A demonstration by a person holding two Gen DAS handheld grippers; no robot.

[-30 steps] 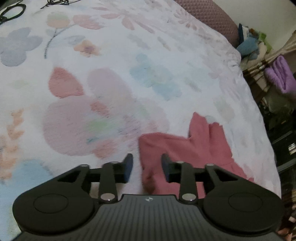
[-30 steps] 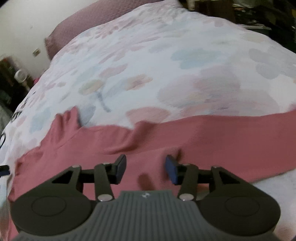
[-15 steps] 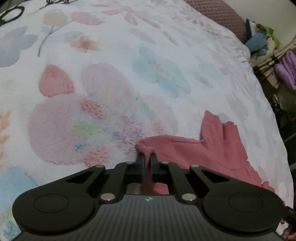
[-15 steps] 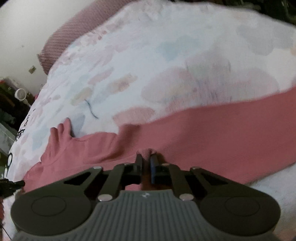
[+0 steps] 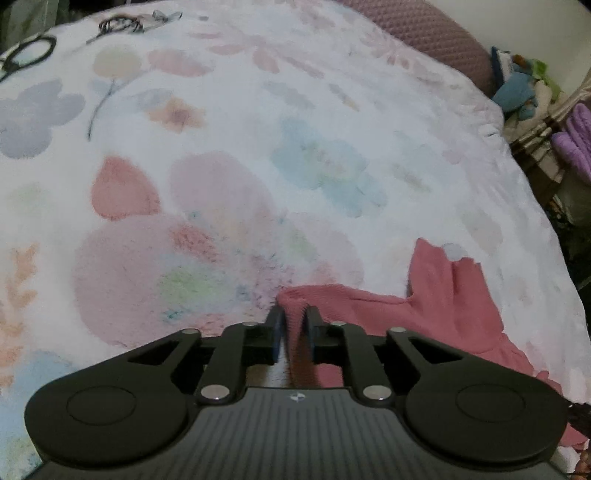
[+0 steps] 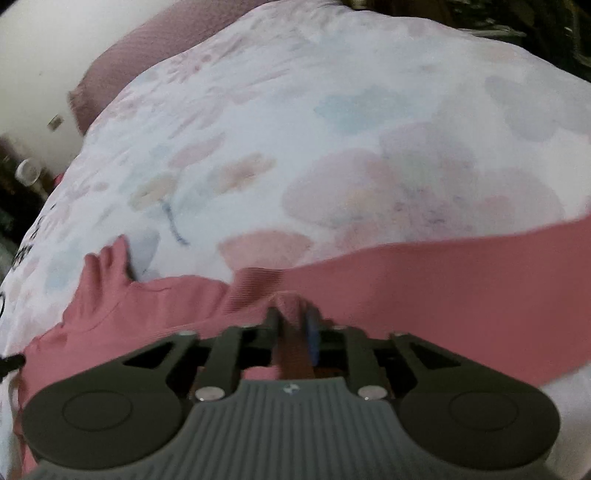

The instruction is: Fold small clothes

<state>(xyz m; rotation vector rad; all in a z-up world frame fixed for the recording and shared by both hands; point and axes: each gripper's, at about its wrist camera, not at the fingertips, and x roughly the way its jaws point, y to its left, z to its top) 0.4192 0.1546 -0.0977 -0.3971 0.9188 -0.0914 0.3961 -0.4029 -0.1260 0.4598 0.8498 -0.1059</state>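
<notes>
A small pink ribbed garment (image 5: pixel 436 306) lies on a floral bedspread (image 5: pixel 258 166). My left gripper (image 5: pixel 293 317) is shut on a corner of the garment's edge, and the cloth bunches up between the fingers. In the right wrist view the same pink garment (image 6: pixel 424 288) stretches across the frame, with a sleeve (image 6: pixel 107 269) pointing up at the left. My right gripper (image 6: pixel 291 317) is shut on a pinch of the garment's near edge.
A mauve pillow (image 5: pixel 436 33) lies at the head of the bed. Black cables (image 5: pixel 26 55) lie at the far left of the bedspread. Cluttered items and purple cloth (image 5: pixel 576 140) stand beyond the bed's right edge.
Both grippers closed from open onto the garment's edge. They have since lifted the pinched cloth slightly.
</notes>
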